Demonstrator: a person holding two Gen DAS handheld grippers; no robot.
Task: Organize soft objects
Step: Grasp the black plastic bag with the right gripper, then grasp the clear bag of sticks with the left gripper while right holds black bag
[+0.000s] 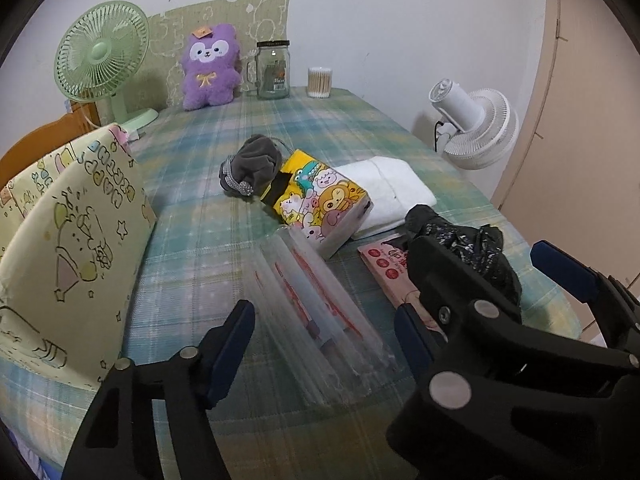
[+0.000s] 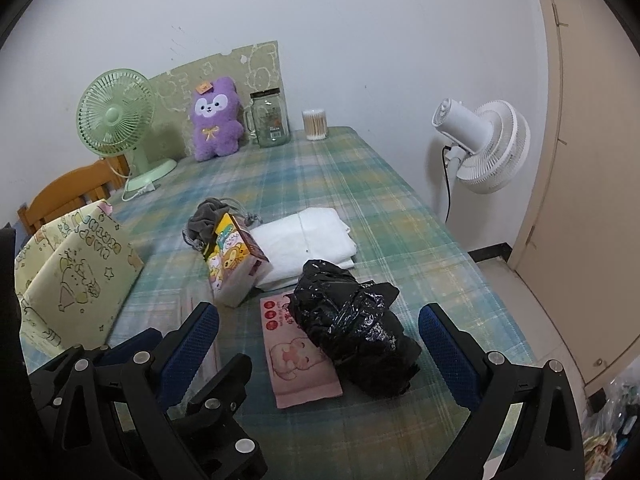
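My left gripper stood open astride clear plastic sleeve pack, lower centre, pads not pressing. Right gripper open around crumpled black plastic bag lying on pink wipes packet. Risks I judged: slick sleeve squirting out; bag dragging packet; grippers colliding.

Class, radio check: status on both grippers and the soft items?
Left gripper open around clear packet. Right gripper open, flanking black bag. Nothing held. Bag lies on pink pack.
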